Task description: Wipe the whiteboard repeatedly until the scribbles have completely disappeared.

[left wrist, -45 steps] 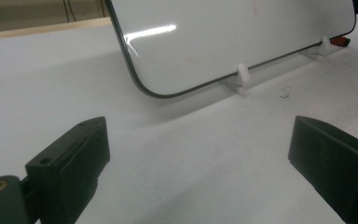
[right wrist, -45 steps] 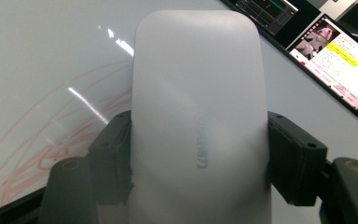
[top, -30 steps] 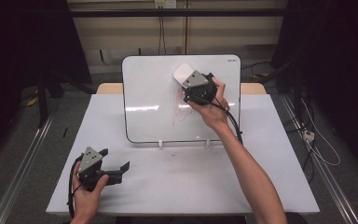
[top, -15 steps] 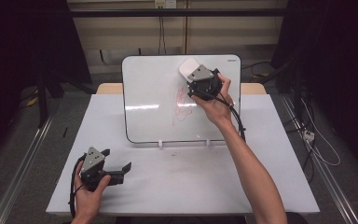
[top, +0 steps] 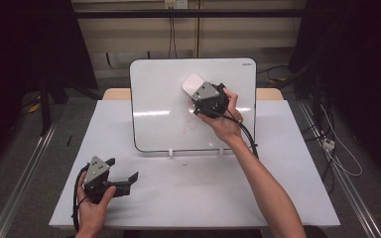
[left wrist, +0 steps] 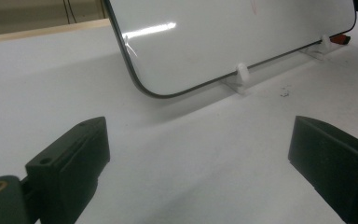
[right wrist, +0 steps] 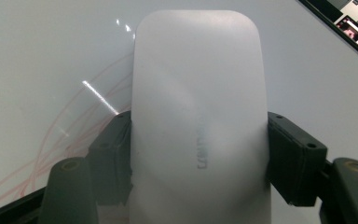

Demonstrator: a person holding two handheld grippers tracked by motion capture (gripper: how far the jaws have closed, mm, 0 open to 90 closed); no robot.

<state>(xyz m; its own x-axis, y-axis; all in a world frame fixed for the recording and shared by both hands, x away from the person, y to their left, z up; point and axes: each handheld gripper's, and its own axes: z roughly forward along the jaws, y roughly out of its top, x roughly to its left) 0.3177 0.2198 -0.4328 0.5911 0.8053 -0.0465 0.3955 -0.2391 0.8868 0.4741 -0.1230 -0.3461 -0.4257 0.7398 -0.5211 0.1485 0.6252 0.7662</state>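
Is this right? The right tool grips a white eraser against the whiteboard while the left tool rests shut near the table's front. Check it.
Not quite: the left tool is open, its jaws wide apart in the left gripper view. The right tool does grip the white eraser against the whiteboard.

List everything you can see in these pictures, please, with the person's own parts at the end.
whiteboard: one, white with a dark rim, propped at the far middle of the table, faint red marks left on it
board feet: two, white, under the whiteboard's lower edge
eraser: one, white, flat against the whiteboard
table: one, white top
left claw: one, black, open, near left of the table, holding nothing
right claw: one, black, shut on the eraser
forearms: two, from the near edge
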